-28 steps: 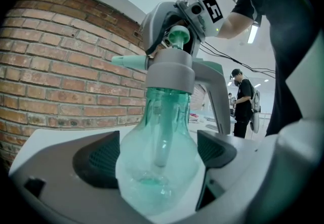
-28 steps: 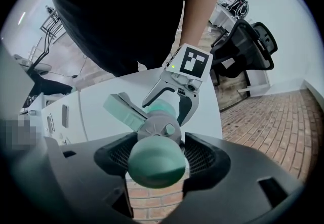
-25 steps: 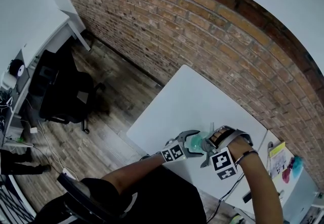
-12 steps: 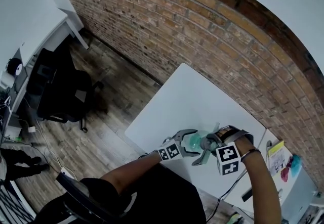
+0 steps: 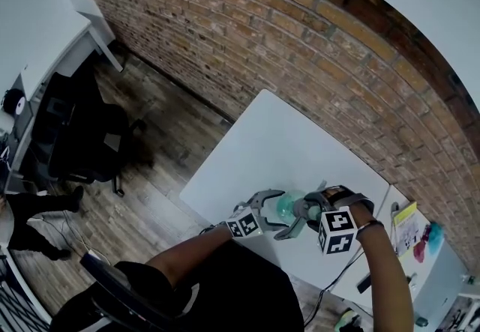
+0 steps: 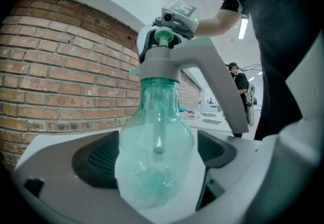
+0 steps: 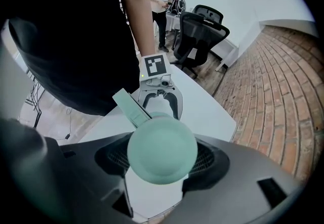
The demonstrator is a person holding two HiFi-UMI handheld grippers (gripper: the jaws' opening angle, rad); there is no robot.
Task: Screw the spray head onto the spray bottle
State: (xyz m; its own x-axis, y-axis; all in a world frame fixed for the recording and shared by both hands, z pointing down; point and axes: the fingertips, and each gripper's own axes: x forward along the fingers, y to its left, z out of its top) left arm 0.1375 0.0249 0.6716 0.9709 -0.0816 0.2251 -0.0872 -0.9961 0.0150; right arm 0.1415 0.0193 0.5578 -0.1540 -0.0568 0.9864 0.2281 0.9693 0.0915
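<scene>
Over the near part of the white table [image 5: 277, 143] a clear teal spray bottle [image 5: 288, 207] hangs between both grippers. My left gripper [image 5: 271, 210] is shut on the bottle's rounded body [image 6: 154, 137], jaws [image 6: 154, 162] pressing each side. A pale green spray head [image 6: 159, 63] sits on the bottle's neck, its tube hanging inside. My right gripper [image 5: 304, 212] is shut on that spray head [image 7: 162, 149], whose trigger [image 7: 130, 106] juts up and to the left. Beyond it, the left gripper [image 7: 161, 101] shows from the right gripper view. In the left gripper view the right gripper [image 6: 161, 48] closes over the head.
A brick wall [image 5: 300, 46] runs behind the table. A black office chair [image 5: 86, 136] stands on the wood floor at left, and another person [image 7: 163, 0] stands by a second chair. A neighbouring desk [image 5: 420, 237] at right carries colourful items.
Both grippers keep their hold on the bottle and spray head. The pair has drifted slightly left in the head view, and the right gripper's marker cube has shifted a little.
</scene>
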